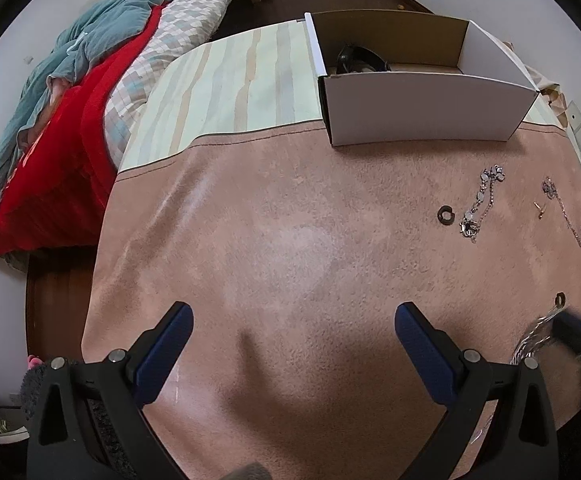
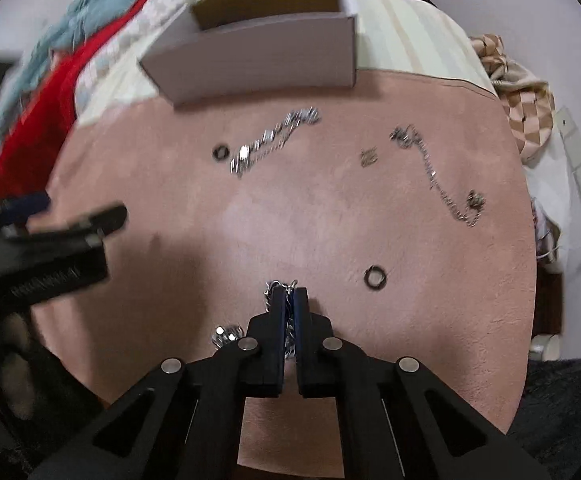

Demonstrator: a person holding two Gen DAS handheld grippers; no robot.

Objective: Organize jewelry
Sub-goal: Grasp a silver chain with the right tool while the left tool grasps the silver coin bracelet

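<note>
Right gripper [image 2: 289, 300] jaws pinch a silver chain [image 2: 288, 320], probably headed for the cardboard box [image 2: 258, 64]; left gripper [image 1: 293, 316] jaws wide, idle.

The left gripper [image 1: 292, 316] is being held low over the surface, its blue-padded fingers [image 1: 424, 344] spread wide apart with nothing between them. The right gripper [image 2: 289, 294] is being held to the right of it, its fingers [image 2: 278, 320] pressed nearly together and clamping a silver chain [image 2: 289, 322] between the pads.
</note>
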